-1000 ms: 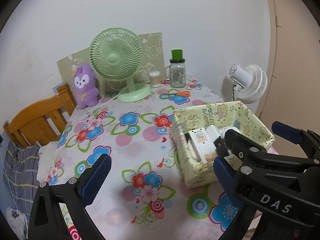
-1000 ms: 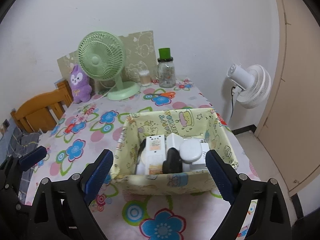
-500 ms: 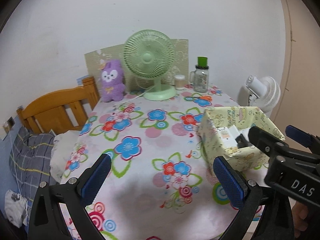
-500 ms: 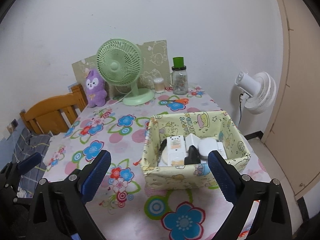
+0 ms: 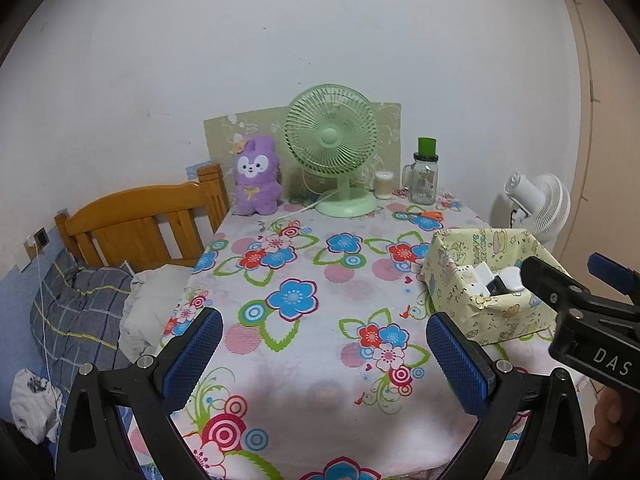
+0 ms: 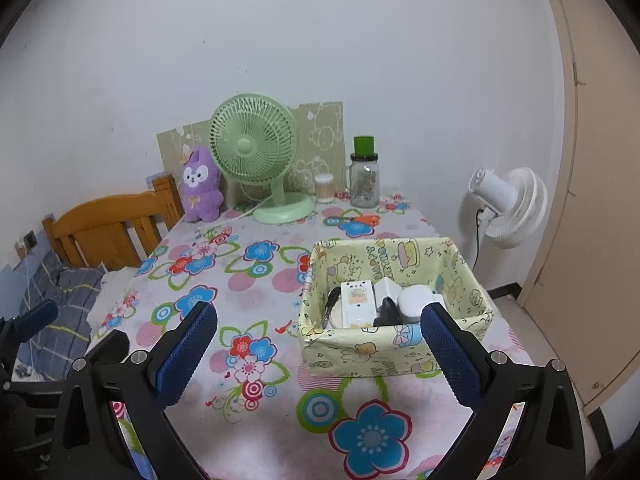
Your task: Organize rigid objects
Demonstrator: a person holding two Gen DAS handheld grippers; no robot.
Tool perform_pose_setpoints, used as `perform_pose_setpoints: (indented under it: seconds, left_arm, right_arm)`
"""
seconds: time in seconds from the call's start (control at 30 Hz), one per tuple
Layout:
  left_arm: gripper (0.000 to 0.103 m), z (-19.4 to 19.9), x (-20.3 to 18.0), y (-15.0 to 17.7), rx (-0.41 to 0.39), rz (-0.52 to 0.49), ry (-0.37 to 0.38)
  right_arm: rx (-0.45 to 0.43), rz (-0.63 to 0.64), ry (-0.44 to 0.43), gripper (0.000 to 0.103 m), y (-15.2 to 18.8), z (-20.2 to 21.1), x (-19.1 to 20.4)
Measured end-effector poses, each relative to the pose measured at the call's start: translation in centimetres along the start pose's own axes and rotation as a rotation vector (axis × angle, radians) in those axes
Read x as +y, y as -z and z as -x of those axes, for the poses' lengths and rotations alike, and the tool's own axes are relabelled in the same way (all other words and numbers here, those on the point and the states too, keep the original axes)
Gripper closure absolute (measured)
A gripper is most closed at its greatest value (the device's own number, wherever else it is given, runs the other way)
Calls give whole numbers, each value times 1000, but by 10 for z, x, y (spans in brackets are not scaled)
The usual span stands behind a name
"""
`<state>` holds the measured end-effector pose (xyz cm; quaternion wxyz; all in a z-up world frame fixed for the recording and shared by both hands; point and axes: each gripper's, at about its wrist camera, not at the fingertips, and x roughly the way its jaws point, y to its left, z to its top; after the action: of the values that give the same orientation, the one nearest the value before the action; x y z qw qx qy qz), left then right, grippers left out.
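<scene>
Since a moment ago I have drawn both my claws back from the box (image 6: 394,312), so it now looks smaller and farther off in both views, and more of the flowered tablecloth (image 5: 304,304) lies in front of me. My right claw (image 6: 320,356) has just been spreading its jaws and now stands wide, released, with nothing between the blue pads (image 6: 186,354); the near right corner of the box sits just behind its right pad. My left claw (image 5: 324,360) is also spread wide and grips nothing, hanging over bare cloth near the front edge of the table, to the left of the box.

The box, covered in pale yellow cartoon paper, rests on the right part of the table. Inside it the rigid things are packed close together: a white flat carton with a printed label (image 6: 358,304), a white block (image 6: 386,290) behind it, a round white item (image 6: 416,300) to the right, and something black (image 6: 388,312) in front between them. What each of these is I cannot tell.

At the far end of the table stand a green fan (image 6: 256,148), a purple plush toy (image 6: 200,186) to its left, a small pot of cotton swabs (image 6: 324,188) and a glass jar with a green top (image 6: 364,174) to its right. A white fan (image 6: 508,208) stands off the table at right, and a wooden headboard (image 5: 144,220) at left.
</scene>
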<state>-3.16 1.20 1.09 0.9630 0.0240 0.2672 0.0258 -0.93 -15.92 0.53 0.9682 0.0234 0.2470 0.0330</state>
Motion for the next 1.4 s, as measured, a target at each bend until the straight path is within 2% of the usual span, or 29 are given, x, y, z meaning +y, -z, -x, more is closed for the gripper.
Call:
perform_pose_setpoints:
  seconds: [0.57,0.97,1.4]
  left_arm:
    - [0,7,-7,14,-35,-34,43]
    - [0,5,-21,16,-30,-56,83]
    - [0,-1,-17,15,-14,-43,93]
  right_arm:
    - [-60,7,30,0,20,16,-1]
    - [-66,23,67,0,21,14,-2]
    - [-62,28,70,0,22,12,-1]
